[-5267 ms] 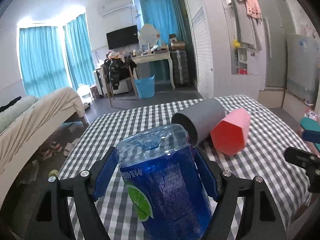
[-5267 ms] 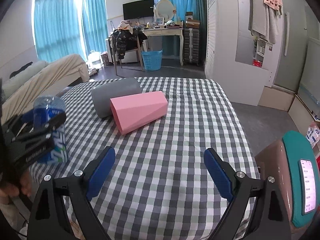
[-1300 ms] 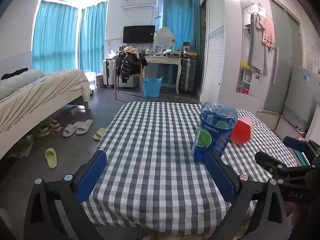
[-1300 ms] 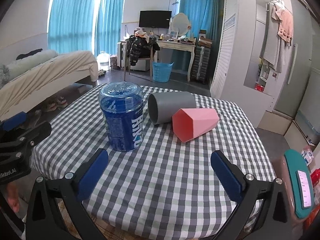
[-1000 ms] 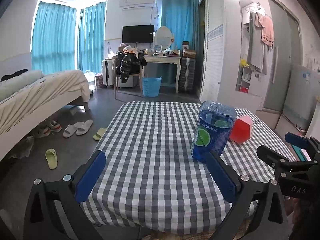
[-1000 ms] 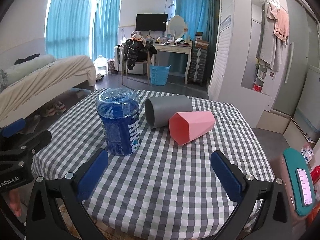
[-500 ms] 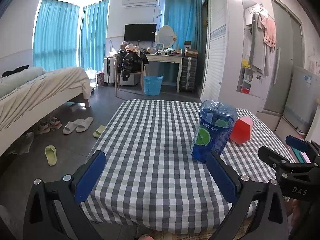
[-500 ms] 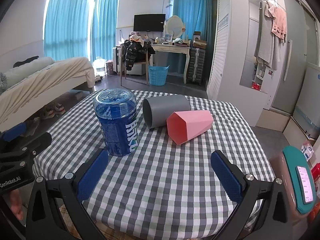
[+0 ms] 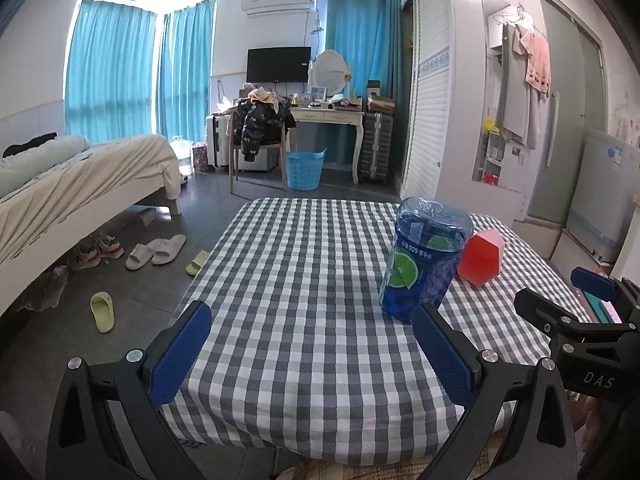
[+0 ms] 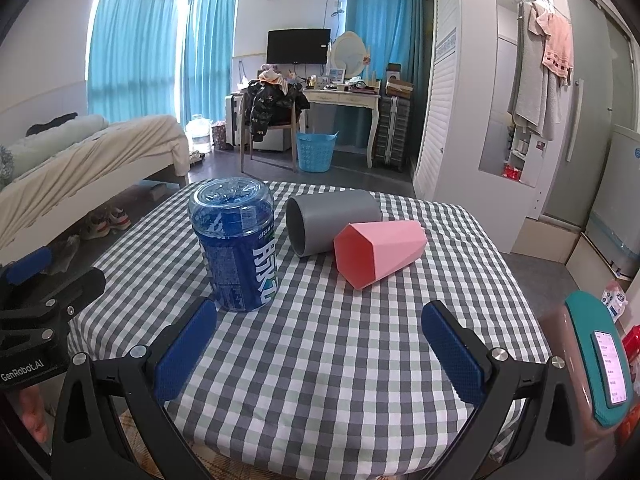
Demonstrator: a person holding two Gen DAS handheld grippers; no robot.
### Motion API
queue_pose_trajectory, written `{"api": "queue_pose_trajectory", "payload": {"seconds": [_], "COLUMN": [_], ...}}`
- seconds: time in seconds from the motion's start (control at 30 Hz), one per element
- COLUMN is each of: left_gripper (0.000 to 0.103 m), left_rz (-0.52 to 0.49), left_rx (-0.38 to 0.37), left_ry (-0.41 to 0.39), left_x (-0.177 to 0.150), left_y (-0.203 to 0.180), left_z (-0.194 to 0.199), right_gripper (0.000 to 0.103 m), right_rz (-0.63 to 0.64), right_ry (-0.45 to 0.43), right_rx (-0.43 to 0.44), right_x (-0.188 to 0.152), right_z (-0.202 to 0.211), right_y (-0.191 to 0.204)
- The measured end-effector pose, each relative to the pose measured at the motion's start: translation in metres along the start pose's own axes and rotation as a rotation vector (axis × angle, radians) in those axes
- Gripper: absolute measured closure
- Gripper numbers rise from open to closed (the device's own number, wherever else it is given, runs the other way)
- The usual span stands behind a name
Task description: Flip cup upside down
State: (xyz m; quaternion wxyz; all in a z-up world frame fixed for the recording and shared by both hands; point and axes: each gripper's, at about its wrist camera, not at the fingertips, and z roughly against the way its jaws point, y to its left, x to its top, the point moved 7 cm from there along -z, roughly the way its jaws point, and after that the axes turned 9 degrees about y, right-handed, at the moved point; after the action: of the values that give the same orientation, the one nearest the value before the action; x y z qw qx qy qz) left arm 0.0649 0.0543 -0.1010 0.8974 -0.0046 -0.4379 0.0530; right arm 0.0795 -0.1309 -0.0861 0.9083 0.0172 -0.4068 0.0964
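Observation:
A blue clear plastic cup (image 10: 236, 246) stands upside down on the checked table (image 10: 360, 344); it also shows in the left wrist view (image 9: 424, 266). A grey cup (image 10: 330, 220) and a pink faceted cup (image 10: 380, 252) lie on their sides behind it; the pink cup (image 9: 480, 256) peeks out beside the blue one in the left wrist view. My left gripper (image 9: 312, 356) is open and empty over the table's near edge. My right gripper (image 10: 320, 352) is open and empty, in front of the cups.
A phone in a teal case (image 10: 600, 364) sits at the right edge. A bed (image 9: 80, 176), slippers (image 9: 156, 246) on the floor, a chair and a desk (image 9: 328, 116) stand beyond the table.
The left gripper let go of the blue cup, which stands upside down, and both grippers drew back. In the last second there is only slight drift.

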Motion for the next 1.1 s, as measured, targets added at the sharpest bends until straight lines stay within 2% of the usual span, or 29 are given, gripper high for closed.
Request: {"api": "queue_pose_trajectory", "payload": {"seconds": [1.1], "left_gripper": [0.000], "left_rz": [-0.003], "left_rx": [0.003], "left_ry": [0.000], "left_x": [-0.0026], "left_y": [-0.0007], "left_z": [0.0007], "right_gripper": [0.000], "right_rz": [0.000], "right_ry": [0.009], "right_rx": [0.002], "right_x": [-0.0031], "right_z": [-0.0023], "right_y": [0.0023]}}
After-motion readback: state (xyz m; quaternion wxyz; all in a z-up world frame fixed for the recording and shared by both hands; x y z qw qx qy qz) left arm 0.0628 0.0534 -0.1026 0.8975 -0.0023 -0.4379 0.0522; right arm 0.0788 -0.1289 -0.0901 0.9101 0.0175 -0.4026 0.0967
